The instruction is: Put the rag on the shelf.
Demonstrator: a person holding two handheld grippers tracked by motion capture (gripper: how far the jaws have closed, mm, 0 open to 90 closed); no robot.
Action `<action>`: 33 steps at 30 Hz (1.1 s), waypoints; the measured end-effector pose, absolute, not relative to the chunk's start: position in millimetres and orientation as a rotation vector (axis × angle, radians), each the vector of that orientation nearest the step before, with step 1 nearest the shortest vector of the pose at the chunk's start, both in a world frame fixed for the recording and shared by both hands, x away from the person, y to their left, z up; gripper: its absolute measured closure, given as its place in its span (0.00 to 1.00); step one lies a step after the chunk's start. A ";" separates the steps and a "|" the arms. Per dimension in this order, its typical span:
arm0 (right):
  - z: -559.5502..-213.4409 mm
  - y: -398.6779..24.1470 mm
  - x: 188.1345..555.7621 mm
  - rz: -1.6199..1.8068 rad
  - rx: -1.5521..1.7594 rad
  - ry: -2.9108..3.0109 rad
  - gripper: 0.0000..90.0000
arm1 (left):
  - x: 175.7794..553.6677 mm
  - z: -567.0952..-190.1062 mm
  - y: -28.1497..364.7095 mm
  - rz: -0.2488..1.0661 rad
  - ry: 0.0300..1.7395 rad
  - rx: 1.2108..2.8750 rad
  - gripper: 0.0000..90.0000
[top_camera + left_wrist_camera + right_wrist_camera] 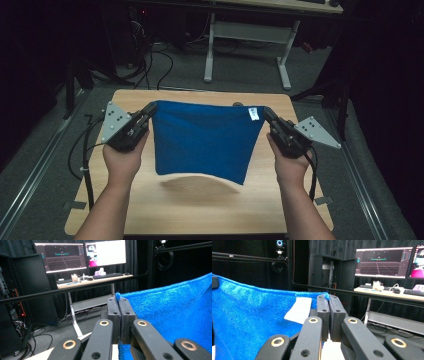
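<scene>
Blue terry towel [202, 140] hangs in the centre of the high view, stretched between our two grippers and lifted off the wooden table [200, 205]; its shadow falls on the boards below the lower hem, so that edge looks clear of the surface or barely brushing it. Left gripper [148, 111] pinches the upper left corner, jaws closed flat on the cloth, and in the left gripper view a tuft of blue pokes out above the shut pads. Right gripper [266, 113] does the same at the upper right corner, clamped on the fabric just beside the white care label [254, 113], which the right gripper view shows hanging left of the jaws. We hold both corners level and pulled apart so the top edge stays taut and the towel drapes flat, no bunching. That reads as set-up for laying it out or folding: spread wide, weight hanging straight down, bottom hem free to land first. Lower edge curls a bit at the left. Desk with monitors [80, 255] sits behind, well apart.
</scene>
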State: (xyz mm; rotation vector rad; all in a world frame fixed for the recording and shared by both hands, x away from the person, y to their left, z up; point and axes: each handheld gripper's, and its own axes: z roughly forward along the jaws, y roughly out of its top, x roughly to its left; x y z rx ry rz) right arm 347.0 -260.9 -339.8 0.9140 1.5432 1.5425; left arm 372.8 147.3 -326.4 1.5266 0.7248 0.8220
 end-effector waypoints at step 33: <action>-295.7 -250.8 463.1 1.338 0.999 1.553 0.99 | 504.3 -303.2 127.0 0.907 0.817 1.637 0.99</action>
